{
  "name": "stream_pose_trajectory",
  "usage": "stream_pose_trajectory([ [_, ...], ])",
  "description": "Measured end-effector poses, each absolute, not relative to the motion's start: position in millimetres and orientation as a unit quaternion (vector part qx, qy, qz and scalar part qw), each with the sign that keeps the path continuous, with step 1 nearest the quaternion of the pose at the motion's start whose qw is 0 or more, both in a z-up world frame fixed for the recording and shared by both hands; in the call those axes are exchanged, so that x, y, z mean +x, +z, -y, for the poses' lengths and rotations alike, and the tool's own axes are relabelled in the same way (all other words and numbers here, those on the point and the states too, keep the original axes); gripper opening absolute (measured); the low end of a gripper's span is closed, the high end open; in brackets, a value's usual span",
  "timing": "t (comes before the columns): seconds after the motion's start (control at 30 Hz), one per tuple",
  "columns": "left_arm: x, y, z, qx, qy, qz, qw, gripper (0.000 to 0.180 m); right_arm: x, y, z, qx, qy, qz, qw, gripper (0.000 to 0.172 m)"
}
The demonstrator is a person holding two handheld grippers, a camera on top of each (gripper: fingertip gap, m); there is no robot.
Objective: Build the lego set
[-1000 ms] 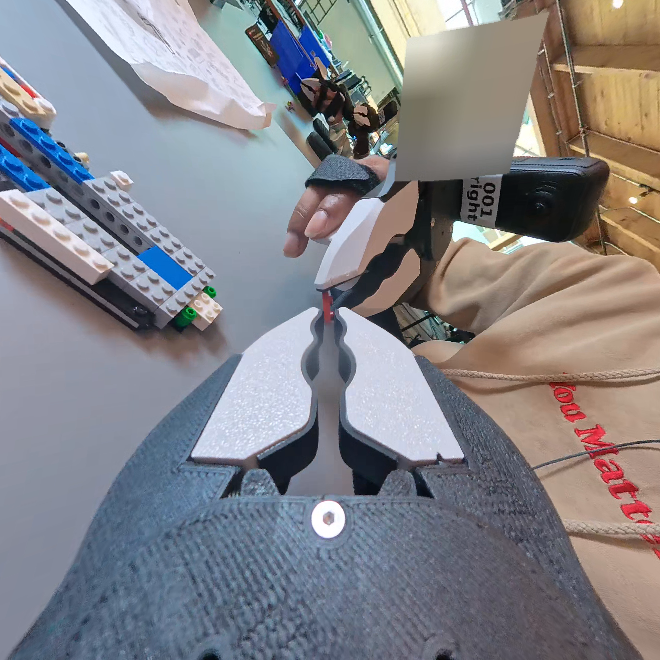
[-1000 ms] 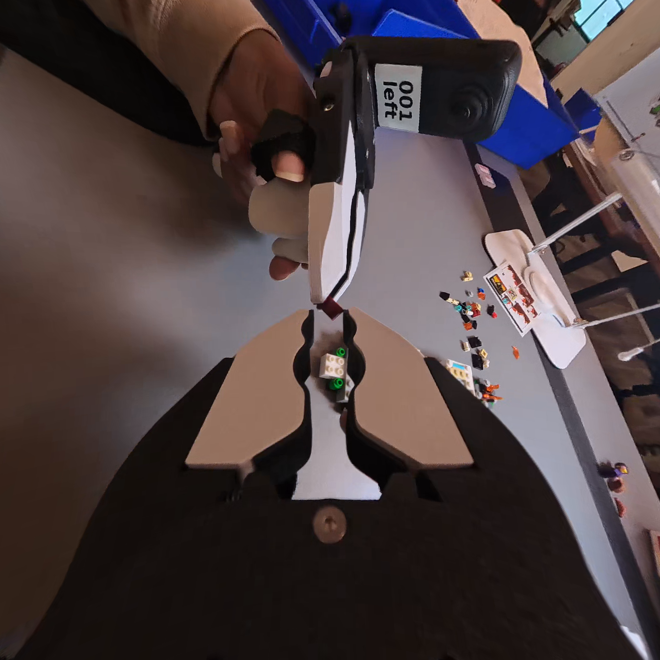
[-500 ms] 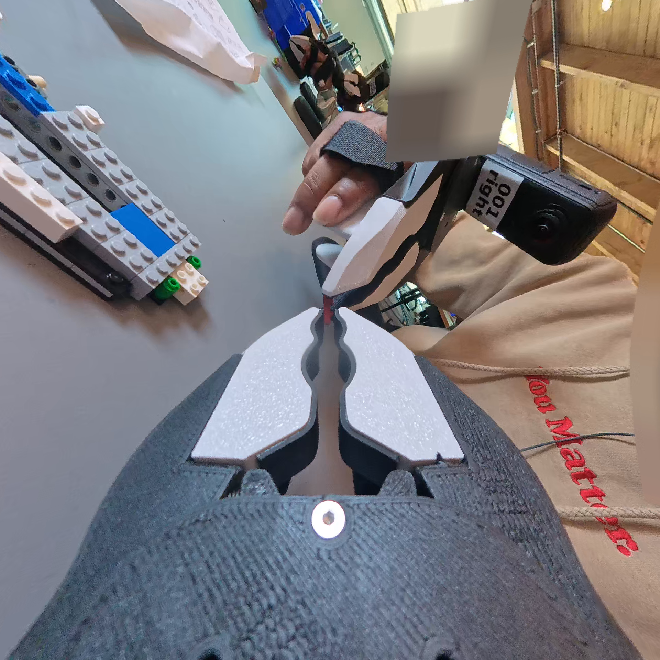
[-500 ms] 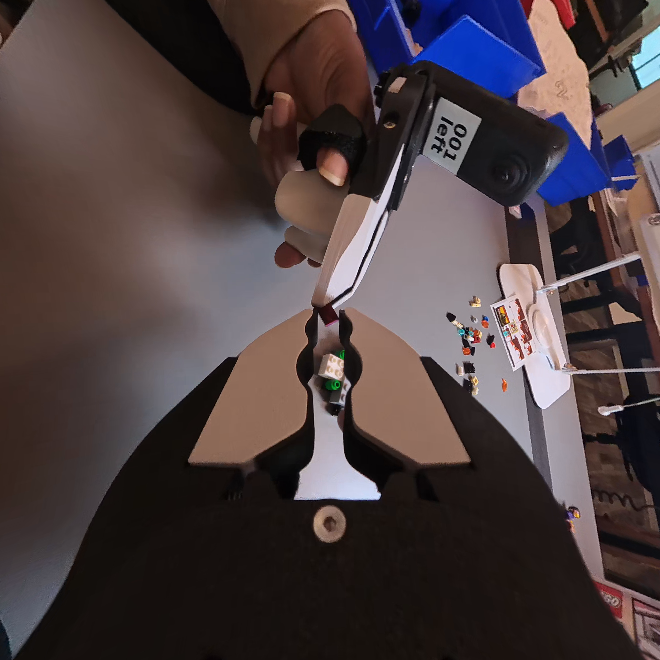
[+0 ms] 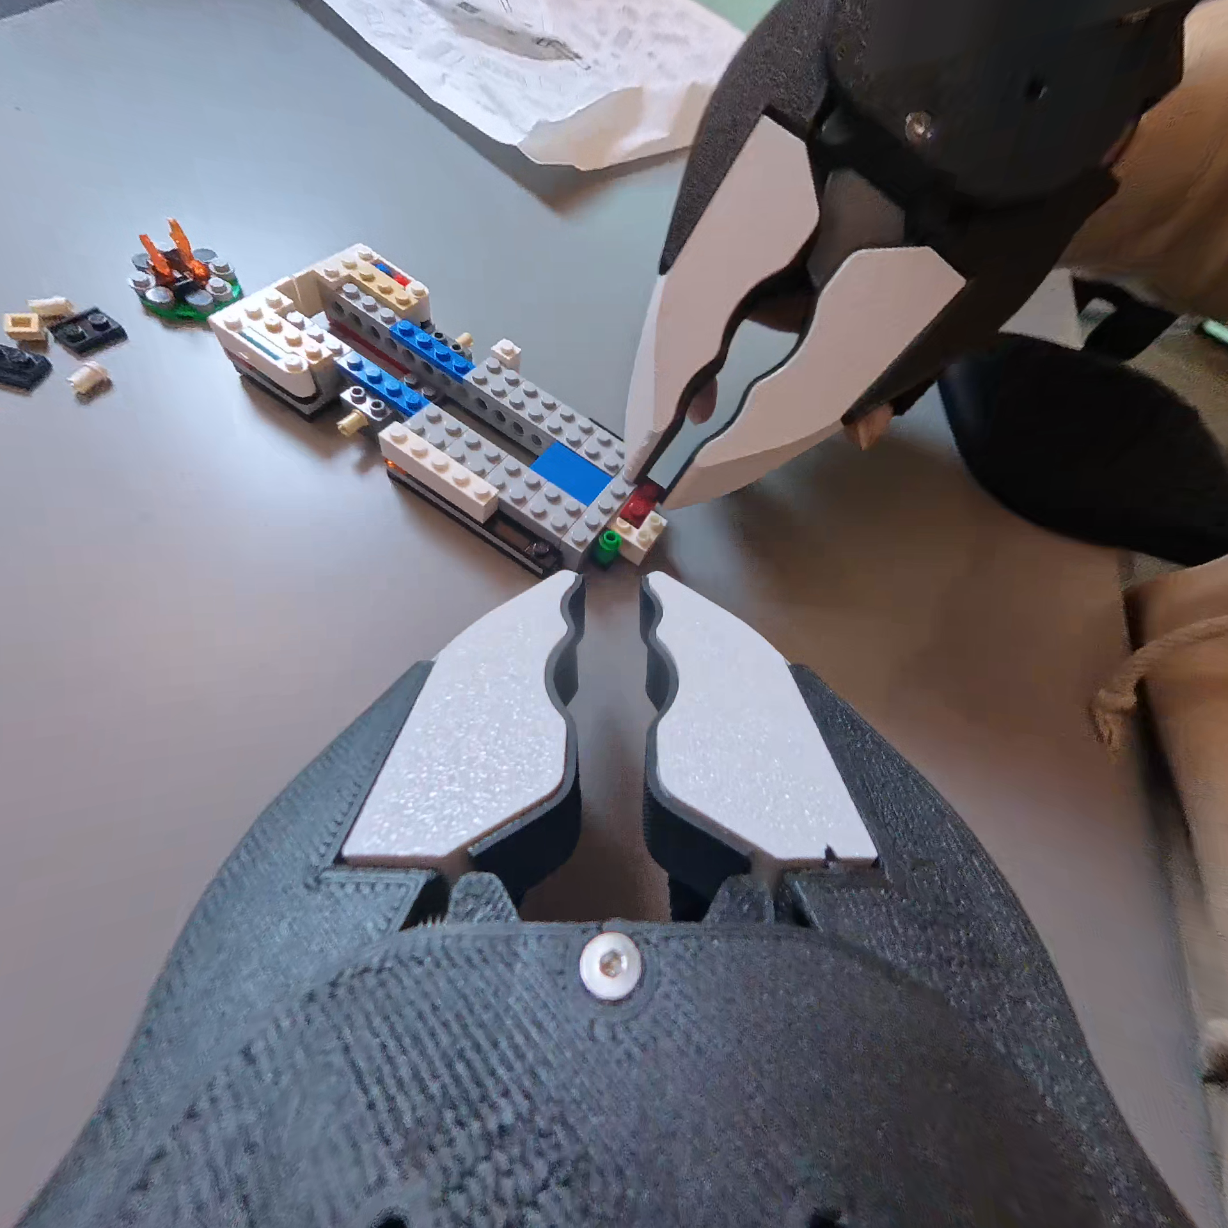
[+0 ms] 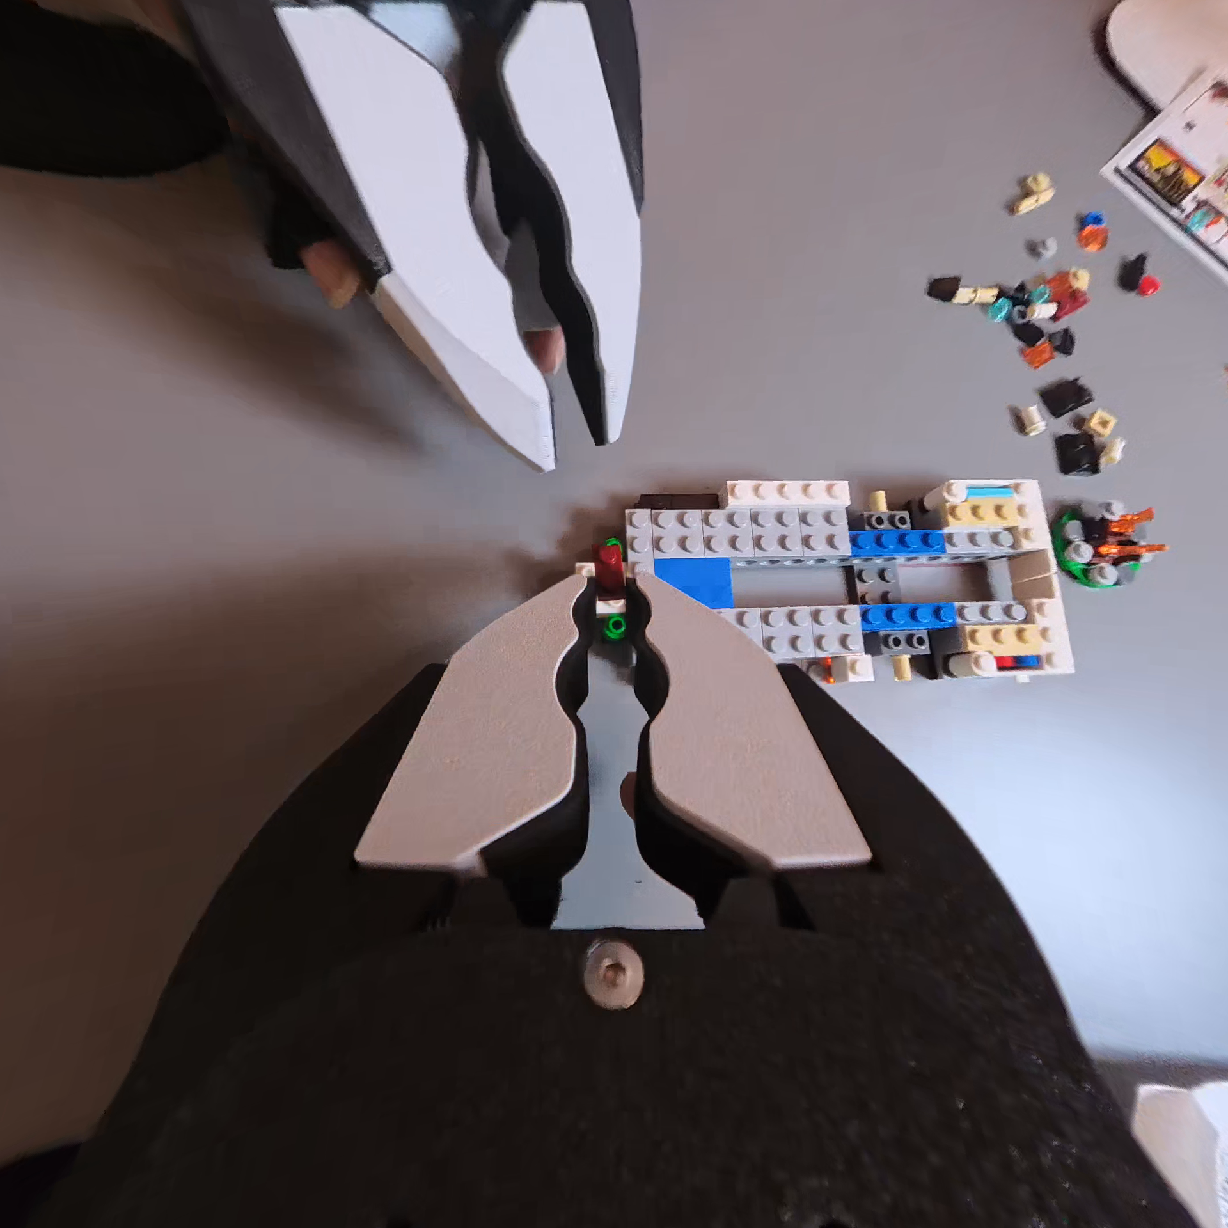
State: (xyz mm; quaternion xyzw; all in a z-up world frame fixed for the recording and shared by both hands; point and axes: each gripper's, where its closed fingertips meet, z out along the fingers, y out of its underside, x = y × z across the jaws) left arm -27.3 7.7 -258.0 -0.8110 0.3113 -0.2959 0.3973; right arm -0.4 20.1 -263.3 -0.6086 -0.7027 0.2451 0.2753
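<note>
Red brick (image 6: 608, 565) sits pinched between right gripper (image 6: 613, 579) fingers; left gripper (image 5: 611, 577) fingers parted, empty.

bare grey table (image 6: 266, 598) open on the near side of the brick model (image 6: 797, 551), toward the left gripper (image 6: 578, 452). blocked beyond by scattered small pieces (image 6: 1050, 319), a booklet (image 6: 1183, 173) and a paper sheet (image 5: 531, 73).

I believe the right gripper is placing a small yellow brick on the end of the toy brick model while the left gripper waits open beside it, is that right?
Only the colour is wrong: the small brick at the right gripper is dark red, as the right wrist view shows. It does sit at the end of the toy brick model, and the left gripper is open beside it.
</note>
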Motion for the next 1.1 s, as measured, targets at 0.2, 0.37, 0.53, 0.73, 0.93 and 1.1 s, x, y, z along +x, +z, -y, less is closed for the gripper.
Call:
stream_pose_trajectory([
  [0.2, -23.1, -262.6, -4.1, -0.808, -0.274, -0.337, 0.398, 0.015, -0.4, -269.1, -22.7, -0.628, 0.233, 0.697, 0.255, 0.009],
  [0.37, -24.1, -260.2, -4.3, -0.806, -0.275, -0.336, 0.402, 0.014, 0.1, -269.1, -22.5, -0.628, 0.229, 0.698, 0.258, 0.015],
  [0.53, -23.7, -260.0, -3.8, -0.805, -0.273, -0.338, 0.403, 0.014, -0.5, -261.4, -22.2, -0.617, 0.236, 0.701, 0.269, 0.014],
  [0.73, -22.7, -260.8, -2.9, -0.805, -0.271, -0.342, 0.403, 0.013, -4.4, -262.5, -15.5, -0.606, 0.243, 0.71, 0.264, 0.004],
  [0.93, -22.1, -260.6, -2.1, -0.804, -0.271, -0.344, 0.403, 0.013, -5.4, -268.0, -22.5, -0.616, 0.235, 0.704, 0.263, 0.001],
  [1.1, -21.8, -261.1, -1.7, -0.803, -0.271, -0.345, 0.403, 0.013, -5.9, -266.0, -26.8, -0.622, 0.239, 0.695, 0.27, 0.002],
])
